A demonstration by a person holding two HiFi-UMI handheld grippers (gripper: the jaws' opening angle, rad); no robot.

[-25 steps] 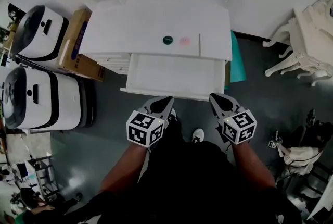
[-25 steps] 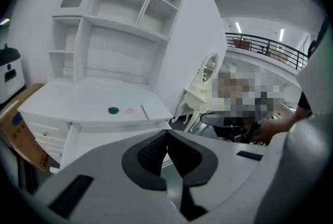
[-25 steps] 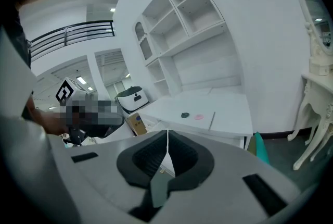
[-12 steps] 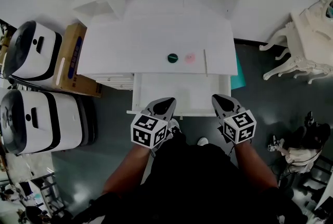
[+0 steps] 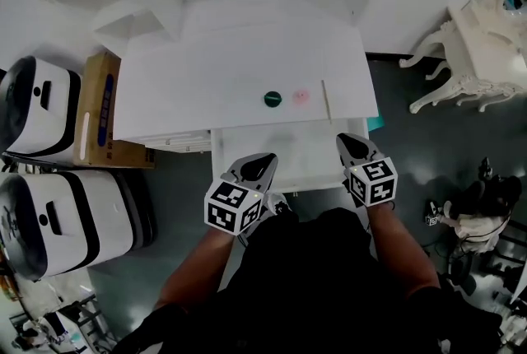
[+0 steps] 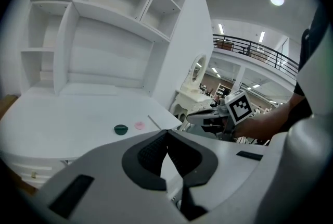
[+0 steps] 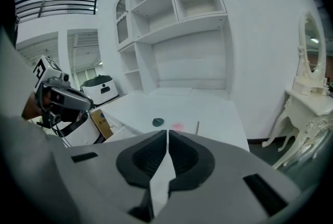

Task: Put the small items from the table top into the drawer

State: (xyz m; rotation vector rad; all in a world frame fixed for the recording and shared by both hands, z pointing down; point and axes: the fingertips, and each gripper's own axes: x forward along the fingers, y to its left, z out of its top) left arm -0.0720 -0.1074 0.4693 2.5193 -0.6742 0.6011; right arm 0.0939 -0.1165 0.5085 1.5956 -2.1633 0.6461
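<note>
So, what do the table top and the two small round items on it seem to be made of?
Table top: probably white painted wood or laminate, smooth, matte, no grain showing. Dark green item: maybe plastic, uniform colour; too small to tell. Pink item: pale, soft-edged; material unclear.

The left gripper [image 5: 265, 160] and right gripper [image 5: 348, 140] are pale grey moulded shells. Black ribbed pads line their jaws (the ribbing shows best in the gripper views). Each carries a white cube [image 5: 235, 207] printed with black square markers. The person wears a black top [image 5: 305, 278] whose sleeves leave the forearms uncovered.
</note>
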